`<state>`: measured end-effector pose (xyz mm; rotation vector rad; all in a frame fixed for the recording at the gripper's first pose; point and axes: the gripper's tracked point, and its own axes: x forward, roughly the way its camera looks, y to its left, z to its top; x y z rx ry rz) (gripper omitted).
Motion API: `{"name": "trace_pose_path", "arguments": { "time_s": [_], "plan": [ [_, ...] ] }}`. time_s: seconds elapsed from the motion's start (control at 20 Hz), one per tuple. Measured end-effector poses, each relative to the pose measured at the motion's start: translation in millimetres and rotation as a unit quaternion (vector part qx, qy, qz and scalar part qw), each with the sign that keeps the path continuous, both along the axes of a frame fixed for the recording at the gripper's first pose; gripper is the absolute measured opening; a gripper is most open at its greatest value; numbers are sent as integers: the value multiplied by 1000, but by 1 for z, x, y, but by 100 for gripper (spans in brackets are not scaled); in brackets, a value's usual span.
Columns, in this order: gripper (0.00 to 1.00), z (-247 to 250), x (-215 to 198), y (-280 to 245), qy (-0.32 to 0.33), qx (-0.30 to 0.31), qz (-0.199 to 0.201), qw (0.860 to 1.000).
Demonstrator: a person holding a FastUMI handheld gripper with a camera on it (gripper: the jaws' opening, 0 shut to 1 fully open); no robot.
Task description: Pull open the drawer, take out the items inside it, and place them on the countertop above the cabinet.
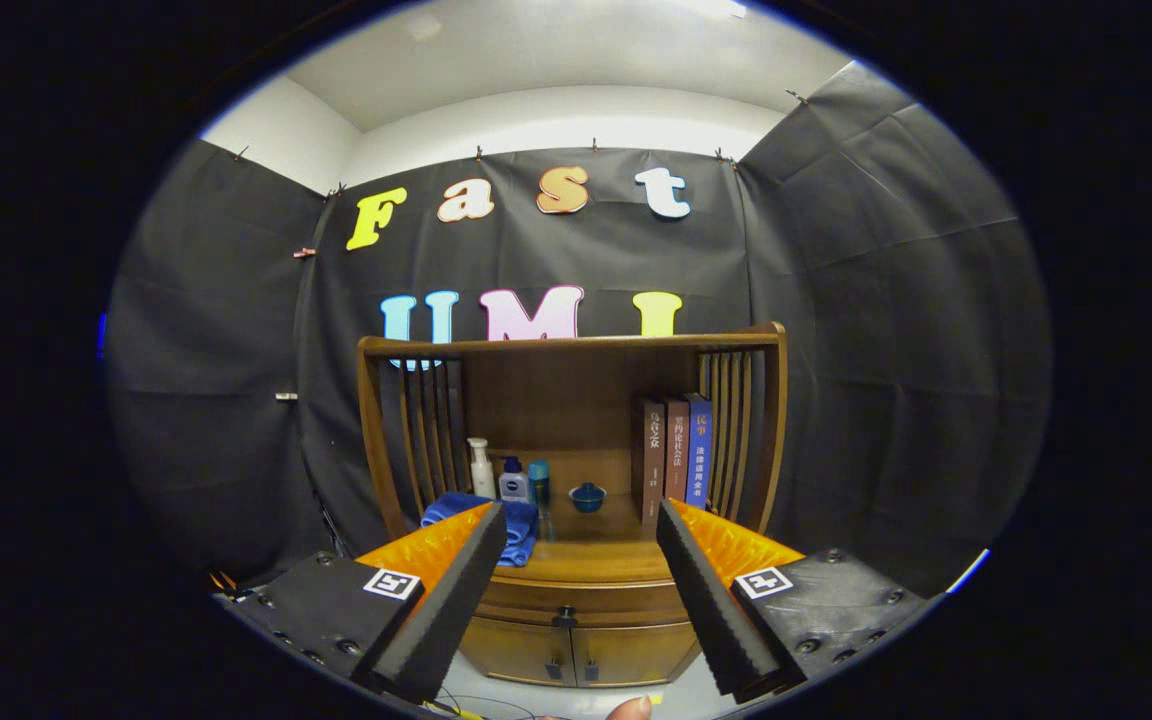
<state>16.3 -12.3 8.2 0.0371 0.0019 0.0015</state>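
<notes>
We've got the claw (576,600) spread wide & empty, well back from the cabinet (576,600), lined up w/ the drawer (576,598) seen between its fingers. Drawer's shut, knob (564,615) dead ahead, prob. for a straight approach. Table (586,560) above has a blue towel (481,520), bottles.

Wooden cabinet (576,575): towel (521,525), bottles (481,468), bowl (587,496), books (674,450)

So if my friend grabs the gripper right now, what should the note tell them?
Gripper: jaws wide open, holding nothing, some way back from the cabinet.
Drawer: shut, its knob seen between the jaws, beyond them. Whatever is inside is hidden.
Countertop: already carries a blue cloth, three bottles, a small blue bowl and three books.
Done: nothing yet.
Left: move in, pull the drawer open by the knob, lift the items out, set them on the countertop.
</notes>
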Motion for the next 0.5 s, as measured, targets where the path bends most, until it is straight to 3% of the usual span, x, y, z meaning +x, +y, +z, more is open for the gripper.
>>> {"name": "trace_pose_path", "arguments": {
  "time_s": [0.25,0.5],
  "plan": [
    [99,-7,29,0,-15,17,12,1000],
    [99,-59,74,6,-25,19,18,999]
  ]
}}
